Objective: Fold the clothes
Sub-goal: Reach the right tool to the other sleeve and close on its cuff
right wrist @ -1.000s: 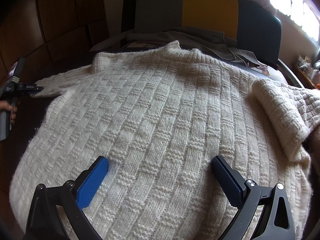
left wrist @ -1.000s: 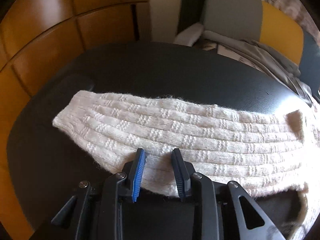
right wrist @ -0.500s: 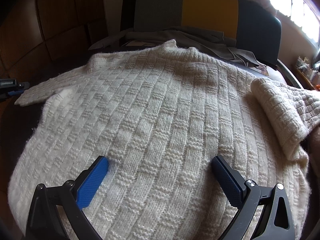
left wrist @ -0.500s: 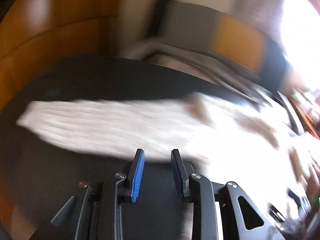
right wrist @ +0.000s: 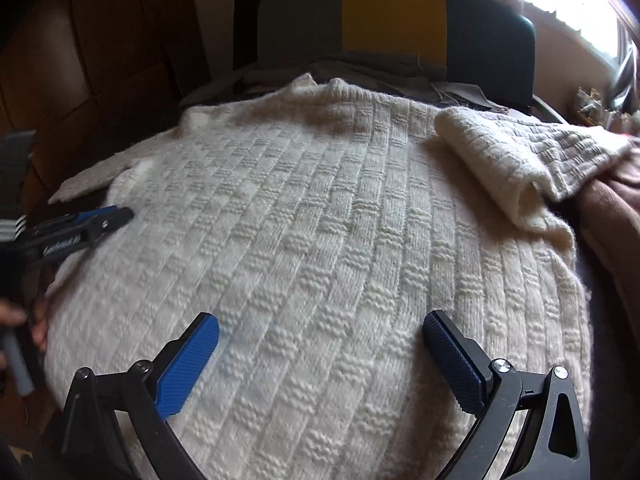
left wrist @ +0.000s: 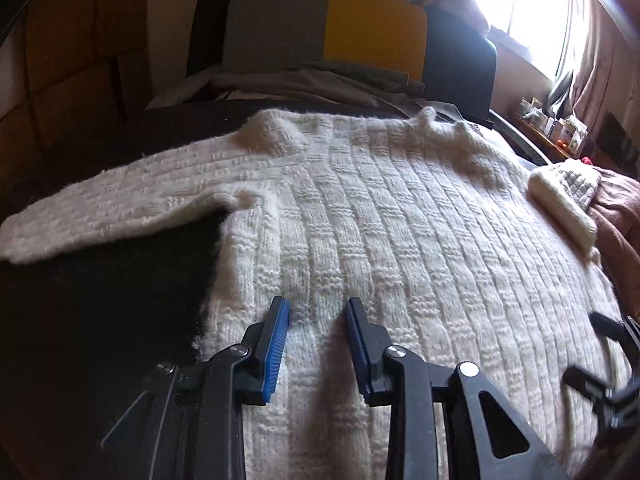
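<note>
A cream knitted sweater (left wrist: 400, 240) lies flat on a dark table (left wrist: 100, 312), neck toward the far edge. Its left sleeve (left wrist: 120, 204) stretches out to the left; its right sleeve (right wrist: 512, 160) is folded in over the body. My left gripper (left wrist: 318, 312) hovers over the sweater's lower left side, jaws partly open with nothing between them. It also shows in the right wrist view (right wrist: 80, 228). My right gripper (right wrist: 320, 332) is wide open and empty over the sweater's lower middle; it also shows at the right edge of the left wrist view (left wrist: 608, 360).
A chair (right wrist: 396, 28) with grey, yellow and dark blue back panels stands behind the table, with grey cloth (left wrist: 320, 80) draped on its seat. Brownish-pink fabric (right wrist: 612, 216) lies at the right. Wooden panels (left wrist: 60, 60) line the left wall. A bright window (left wrist: 532, 4) is at the right.
My left gripper has swung right, from the left sleeve to the sweater's lower left body, keeping the same jaw gap. My right gripper has shifted slightly and stays wide open.
</note>
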A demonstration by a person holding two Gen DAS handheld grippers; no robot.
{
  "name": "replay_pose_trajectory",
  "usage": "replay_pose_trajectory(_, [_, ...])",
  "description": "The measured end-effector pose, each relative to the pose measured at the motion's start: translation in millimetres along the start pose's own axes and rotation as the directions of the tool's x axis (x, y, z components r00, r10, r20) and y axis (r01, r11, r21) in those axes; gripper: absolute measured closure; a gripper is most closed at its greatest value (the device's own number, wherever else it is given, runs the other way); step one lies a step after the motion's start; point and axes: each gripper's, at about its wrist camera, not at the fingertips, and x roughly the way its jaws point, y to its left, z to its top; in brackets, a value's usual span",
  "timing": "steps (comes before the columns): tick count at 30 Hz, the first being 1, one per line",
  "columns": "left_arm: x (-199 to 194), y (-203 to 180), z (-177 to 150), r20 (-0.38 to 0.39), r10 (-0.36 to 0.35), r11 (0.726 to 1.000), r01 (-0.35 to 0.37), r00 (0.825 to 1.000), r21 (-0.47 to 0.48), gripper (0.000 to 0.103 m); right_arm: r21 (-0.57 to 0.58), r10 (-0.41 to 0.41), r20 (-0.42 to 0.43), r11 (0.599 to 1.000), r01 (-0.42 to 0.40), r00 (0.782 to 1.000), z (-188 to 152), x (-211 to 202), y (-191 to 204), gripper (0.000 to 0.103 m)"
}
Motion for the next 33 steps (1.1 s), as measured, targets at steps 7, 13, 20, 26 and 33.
replay_pose_trajectory(7, [-3.7, -4.3, -2.8, 0.021, 0.038, 0.999, -0.038, 0.999, 0.011, 0.071, 0.049, 0.019, 0.036, 0.999, -0.021, 0.999, 26.1, -24.6, -31.4, 0.000])
replay_pose_trajectory(13, [-3.0, 0.2, -4.3, 0.039, 0.028, 1.000, -0.027, 0.999, -0.008, 0.071, 0.377, -0.045, 0.094, 0.926, 0.006, 0.995, 106.1, -54.6, -175.9, 0.000])
replay_pose_trajectory(20, [-2.9, 8.8, -4.6, 0.045, -0.026, 0.998, 0.029, 0.999, -0.052, 0.071, 0.583, -0.196, 0.086, 0.805, 0.110, 0.977, 142.6, -43.0, -288.8, 0.000])
replay_pose_trajectory(26, [-1.8, 11.9, -5.6, 0.050, -0.050, 0.996, 0.054, 0.997, -0.073, 0.071, 0.582, -0.351, 0.033, 0.768, 0.268, 0.936, 154.8, -21.3, -304.5, 0.000])
replay_pose_trajectory(33, [-3.0, 14.3, -6.9, 0.053, -0.067, 0.993, 0.072, 0.996, -0.092, 0.071, 0.523, -0.421, 0.008, 0.775, 0.355, 0.907, 170.1, 1.9, -298.0, 0.034])
